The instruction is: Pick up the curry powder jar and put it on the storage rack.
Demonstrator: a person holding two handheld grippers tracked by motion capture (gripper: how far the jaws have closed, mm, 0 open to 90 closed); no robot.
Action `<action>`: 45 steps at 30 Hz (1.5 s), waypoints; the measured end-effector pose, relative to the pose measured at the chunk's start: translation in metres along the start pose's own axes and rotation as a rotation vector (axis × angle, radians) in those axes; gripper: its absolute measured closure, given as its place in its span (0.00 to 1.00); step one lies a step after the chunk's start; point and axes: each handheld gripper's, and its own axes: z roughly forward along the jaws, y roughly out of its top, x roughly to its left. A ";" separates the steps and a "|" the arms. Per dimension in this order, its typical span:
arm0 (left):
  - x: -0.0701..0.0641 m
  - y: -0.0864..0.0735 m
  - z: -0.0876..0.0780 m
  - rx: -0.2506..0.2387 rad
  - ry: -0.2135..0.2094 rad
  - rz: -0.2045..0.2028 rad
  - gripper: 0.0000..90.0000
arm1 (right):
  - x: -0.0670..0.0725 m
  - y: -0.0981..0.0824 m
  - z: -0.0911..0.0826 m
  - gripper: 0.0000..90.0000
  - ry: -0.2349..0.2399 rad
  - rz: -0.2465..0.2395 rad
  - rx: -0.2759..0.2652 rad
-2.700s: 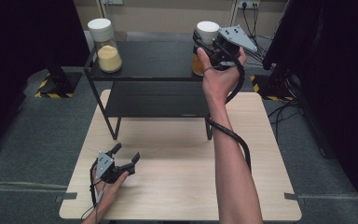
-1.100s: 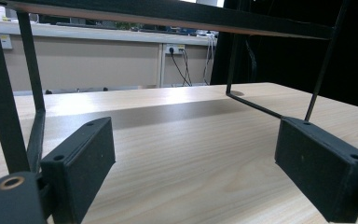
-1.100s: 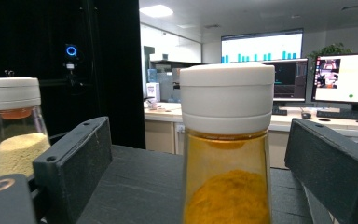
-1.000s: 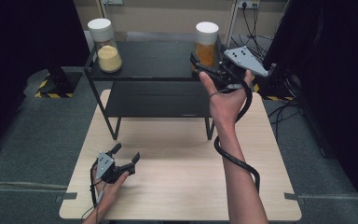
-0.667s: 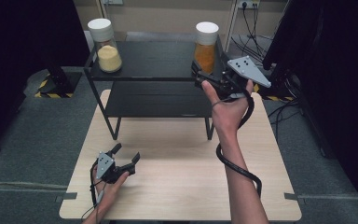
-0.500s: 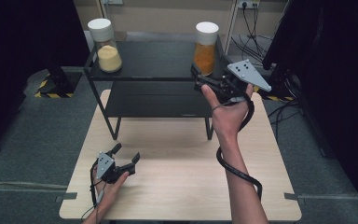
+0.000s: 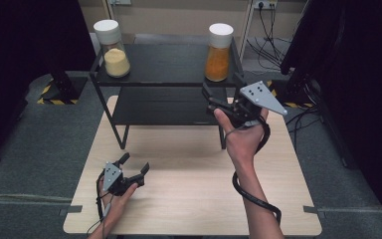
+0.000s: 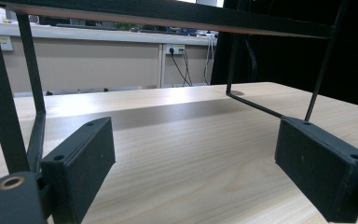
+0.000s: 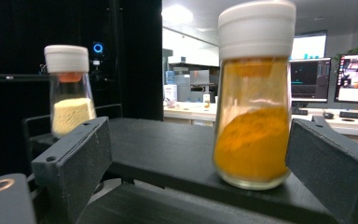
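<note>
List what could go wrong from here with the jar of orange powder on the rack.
1. The orange jar stands near the top shelf's front right corner; a nudge could tip it off.
2. The right hand-held gripper, jaws open, sits below shelf height, so it might catch the shelf edge.

Left gripper [image 7: 133,168] low, jaws apart, nothing between them, hand [image 7: 122,191] resting. Right gripper [image 7: 210,99] raised on outstretched forearm [image 7: 258,209], jaws wide apart, nothing clamped.

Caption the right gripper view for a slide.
Open right gripper faces an orange-powder jar on the black shelf.
</note>
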 end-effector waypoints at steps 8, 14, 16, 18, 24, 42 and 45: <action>0.000 0.000 0.000 -0.002 0.000 0.002 0.13 | 0.003 -0.018 -0.013 0.08 0.014 0.002 0.019; 0.000 0.000 0.000 -0.002 0.000 0.001 0.13 | 0.005 -0.035 -0.024 0.08 0.029 0.008 0.040; -0.001 -0.001 0.000 -0.004 0.001 0.004 0.13 | 0.005 -0.040 -0.026 0.08 0.032 0.011 0.045; 0.000 0.000 0.000 -0.003 0.001 0.003 0.13 | 0.006 -0.044 -0.029 0.08 0.033 0.009 0.051; 0.000 0.000 0.000 -0.003 0.000 0.004 0.13 | 0.007 -0.055 -0.035 0.08 0.038 0.008 0.065; -0.001 -0.001 0.000 -0.003 -0.001 0.005 0.13 | 0.003 -0.088 -0.062 0.08 0.033 -0.008 0.132; -0.001 -0.001 0.000 -0.003 0.001 0.006 0.13 | 0.002 -0.096 -0.067 0.08 0.034 -0.003 0.147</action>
